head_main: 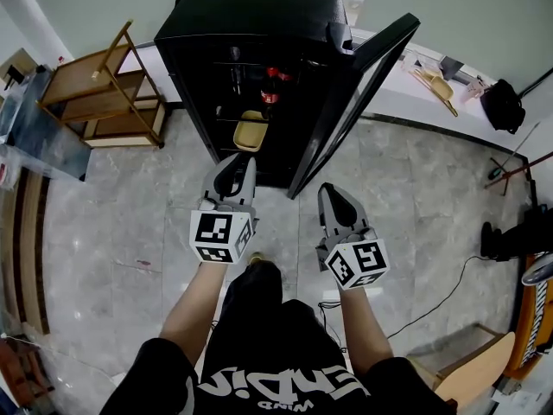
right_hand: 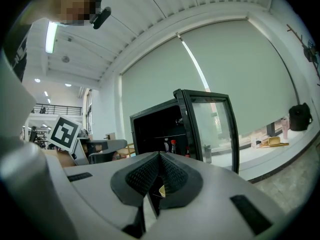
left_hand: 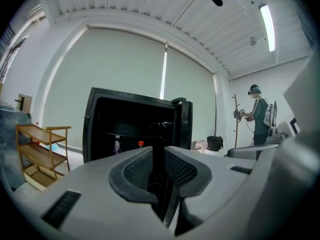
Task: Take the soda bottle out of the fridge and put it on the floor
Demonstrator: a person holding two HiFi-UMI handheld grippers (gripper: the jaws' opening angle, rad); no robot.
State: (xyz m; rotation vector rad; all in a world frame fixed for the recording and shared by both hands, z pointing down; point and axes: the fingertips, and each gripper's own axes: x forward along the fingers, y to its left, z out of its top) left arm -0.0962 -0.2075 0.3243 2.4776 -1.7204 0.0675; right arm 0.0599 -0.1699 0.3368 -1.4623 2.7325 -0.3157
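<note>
Grey marbled floor (head_main: 112, 232) takes up most of the head view. A black fridge (head_main: 251, 11) stands on it against the wall, with its glass door (head_main: 350, 102) swung wide to the right. A wooden rack (head_main: 104, 93) stands just left of the fridge. Right of the door, a white bench (head_main: 406, 102) runs along the wall and carries a few small yellowish things.

The left hand-held gripper (head_main: 234, 162) is held in front of the open fridge and points into it. In its own view its jaws stand a narrow slit apart, with nothing between them. The right hand-held gripper (head_main: 333, 192) is held beside it, below the door's outer edge. Its jaws are pressed together at the tips and are empty.

The soda bottle (head_main: 270, 89) is dark, with a red cap and red label. It stands upright on the fridge's upper shelf, well apart from both grippers. A yellow dish (head_main: 251, 132) sits on the shelf below it.
</note>
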